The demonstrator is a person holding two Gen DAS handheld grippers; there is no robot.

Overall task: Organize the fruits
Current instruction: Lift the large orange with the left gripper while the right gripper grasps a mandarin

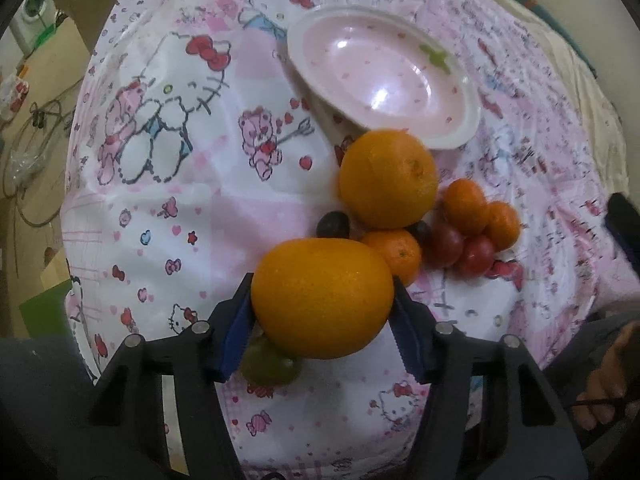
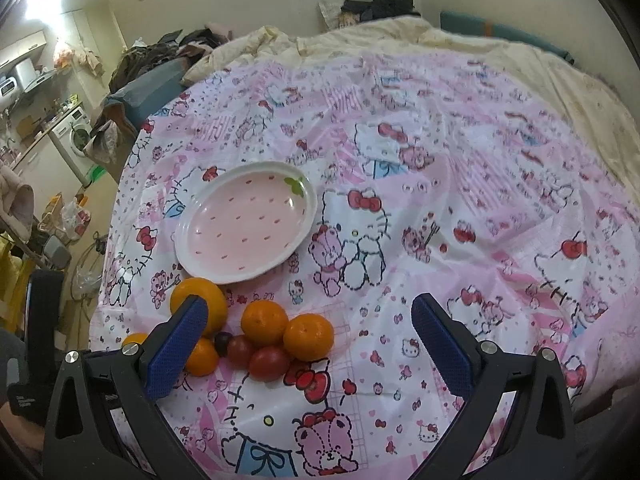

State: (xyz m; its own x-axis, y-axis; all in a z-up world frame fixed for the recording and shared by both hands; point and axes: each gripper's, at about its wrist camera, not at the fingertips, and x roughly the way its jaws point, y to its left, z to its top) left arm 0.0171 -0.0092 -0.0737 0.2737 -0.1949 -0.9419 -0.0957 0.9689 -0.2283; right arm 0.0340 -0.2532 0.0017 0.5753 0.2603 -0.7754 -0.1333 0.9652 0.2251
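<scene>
My left gripper is shut on a large orange, with a green fruit under it. Ahead lie a second large orange, several small mandarins, two red tomatoes and dark grapes. The pink strawberry-shaped plate stands empty beyond them. My right gripper is open and empty above the cloth, right of the fruit pile. The plate lies behind the pile in the right wrist view.
A pink cartoon-print cloth covers the bed. A cream duvet lies behind it. The cloth's left edge drops to the floor with cables and boxes. A hand shows at the right of the left wrist view.
</scene>
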